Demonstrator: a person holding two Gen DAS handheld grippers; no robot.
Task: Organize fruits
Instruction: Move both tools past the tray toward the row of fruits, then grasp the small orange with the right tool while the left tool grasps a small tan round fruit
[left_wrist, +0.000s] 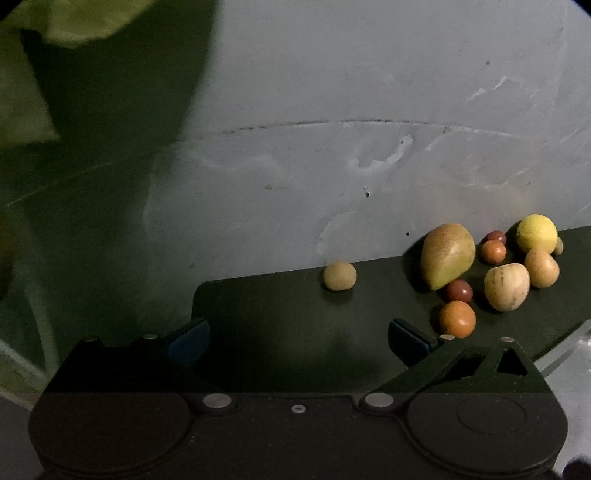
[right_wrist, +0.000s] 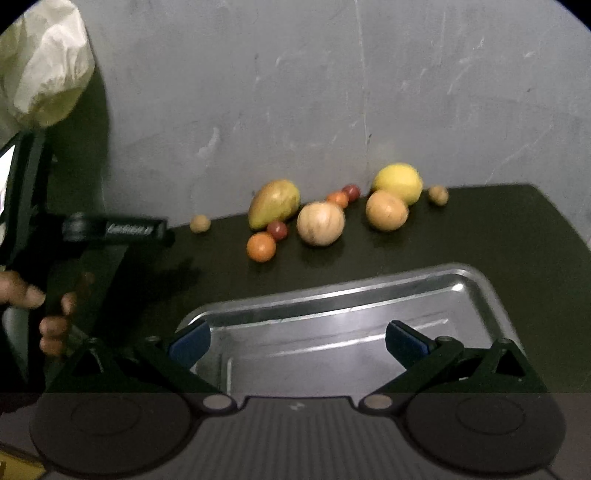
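Nearest, the right gripper (right_wrist: 297, 341) hangs with its fingers wide and empty over a metal tray (right_wrist: 476, 291) on the dark surface (right_wrist: 498, 229), and the left gripper (left_wrist: 299, 339) hovers over that surface, its fingers likewise spread with nothing between them. Beyond the tray the fruits lie loose near the grey wall (right_wrist: 295, 92): an orange ball (right_wrist: 261, 246) touching a small red one (right_wrist: 277, 229), a mango (right_wrist: 274, 203), two pale round fruits (right_wrist: 320, 223), a lemon (right_wrist: 398, 181), and a small tan ball (left_wrist: 340, 276) apart on the left.
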